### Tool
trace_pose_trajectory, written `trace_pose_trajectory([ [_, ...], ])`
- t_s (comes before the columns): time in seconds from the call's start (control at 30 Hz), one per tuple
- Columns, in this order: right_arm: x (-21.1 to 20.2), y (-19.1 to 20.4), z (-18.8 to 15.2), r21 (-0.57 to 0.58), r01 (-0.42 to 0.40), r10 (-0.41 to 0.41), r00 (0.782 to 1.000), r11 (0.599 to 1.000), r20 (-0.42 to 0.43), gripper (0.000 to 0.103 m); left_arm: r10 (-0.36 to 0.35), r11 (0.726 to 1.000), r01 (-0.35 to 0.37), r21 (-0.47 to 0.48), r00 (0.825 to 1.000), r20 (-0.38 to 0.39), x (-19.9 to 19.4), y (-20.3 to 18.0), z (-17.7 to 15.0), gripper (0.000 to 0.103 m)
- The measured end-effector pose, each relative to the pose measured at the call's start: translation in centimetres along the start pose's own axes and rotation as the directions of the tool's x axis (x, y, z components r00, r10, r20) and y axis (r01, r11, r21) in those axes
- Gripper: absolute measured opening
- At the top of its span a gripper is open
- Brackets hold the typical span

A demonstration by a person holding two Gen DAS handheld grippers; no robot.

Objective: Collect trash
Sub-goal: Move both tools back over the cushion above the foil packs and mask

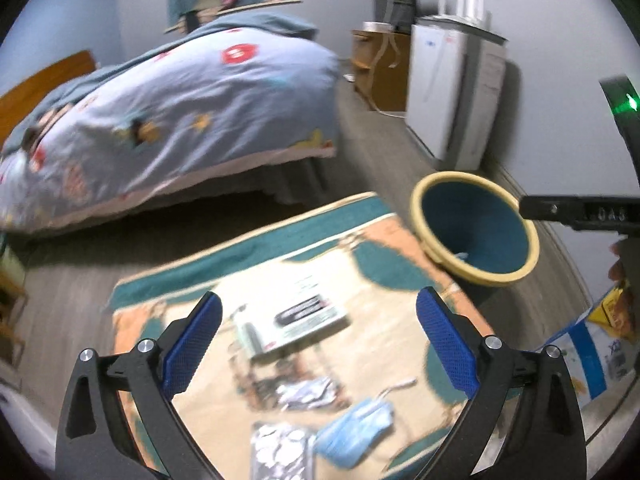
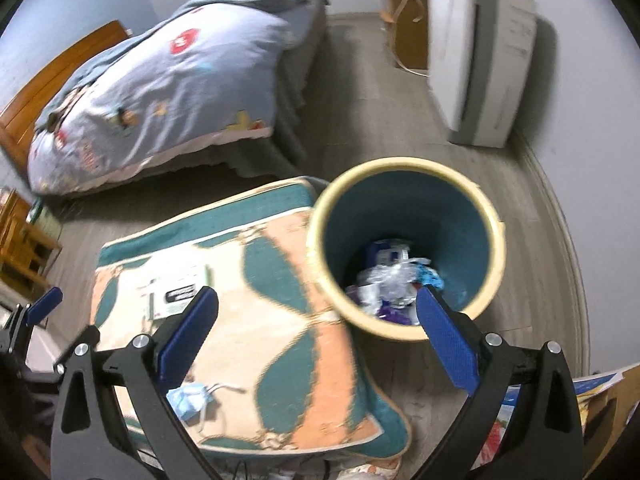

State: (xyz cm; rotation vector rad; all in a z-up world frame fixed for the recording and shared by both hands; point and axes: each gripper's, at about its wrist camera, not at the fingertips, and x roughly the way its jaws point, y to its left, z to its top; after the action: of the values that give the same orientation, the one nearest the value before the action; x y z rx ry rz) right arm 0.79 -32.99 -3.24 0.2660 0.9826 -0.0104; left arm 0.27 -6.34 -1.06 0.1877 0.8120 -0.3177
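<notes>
Both grippers gape empty: left gripper (image 1: 318, 344) hangs nearer the blue face mask (image 1: 354, 434) lying crosswise below; right gripper (image 2: 318, 344) overlooks the bin (image 2: 404, 170).

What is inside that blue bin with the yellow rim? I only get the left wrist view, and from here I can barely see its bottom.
Observer: The right wrist view looks straight into the bin. Crumpled clear plastic and purple scraps lie at the bottom.
Operator: Is the other gripper carrying anything?
Observer: No. The right gripper is open, with nothing between its fingers.
Operator: Where is it pointing?
Observer: Down at the bin's near rim, where it meets the edge of the rug.
</notes>
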Motion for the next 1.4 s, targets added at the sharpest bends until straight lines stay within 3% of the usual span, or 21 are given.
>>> trace_pose_trajectory([
  [0.47, 1.5, 9.3, -5.0, -0.071, -0.062, 0.055, 0.994, 0.996, -0.091, 0.097, 0.127, 0.990, -0.131, -0.050, 0.990, -0.063, -3.6, 9.0, -6.0, 0.098],
  [0.77, 3.4, 13.3, -9.3, -0.132, -0.067, 0.054, 0.994, 0.989, -0.100, 0.097, 0.083, 0.983, -0.101, -0.153, 0.990, -0.116, -2.9, 12.3, -8.2, 0.098],
  [0.93, 6.6, 14.5, -12.9, -0.167, -0.037, 0.001, 0.978, 0.985, -0.208, 0.097, 0.063, 0.974, -0.086, -0.208, 0.992, -0.111, -2.8, 12.9, -8.2, 0.098],
  [1.03, 7.9, 14.7, -13.9, -0.177, -0.034, -0.009, 0.973, 0.984, -0.232, 0.097, 0.038, 0.970, -0.069, -0.234, 0.990, -0.137, -2.4, 12.8, -8.7, 0.098],
  [1.13, 8.8, 14.7, -14.3, -0.170, -0.043, -0.001, 0.970, 0.984, -0.245, 0.097, 0.074, 0.955, -0.118, -0.273, 0.983, -0.167, -1.8, 12.3, -10.2, 0.098],
  [1.23, 9.8, 14.7, -14.5, -0.167, -0.040, -0.008, 0.962, 0.985, -0.272, 0.097, 0.024, 0.938, -0.097, -0.333, 0.976, -0.216, -0.5, 12.5, -11.2, 0.098],
  [1.4, 11.2, 14.4, -14.8, -0.156, -0.048, -0.002, 0.951, 0.987, -0.310, 0.097, 0.078, 0.928, -0.156, -0.337, 0.969, -0.234, -0.2, 13.4, -11.6, 0.098],
])
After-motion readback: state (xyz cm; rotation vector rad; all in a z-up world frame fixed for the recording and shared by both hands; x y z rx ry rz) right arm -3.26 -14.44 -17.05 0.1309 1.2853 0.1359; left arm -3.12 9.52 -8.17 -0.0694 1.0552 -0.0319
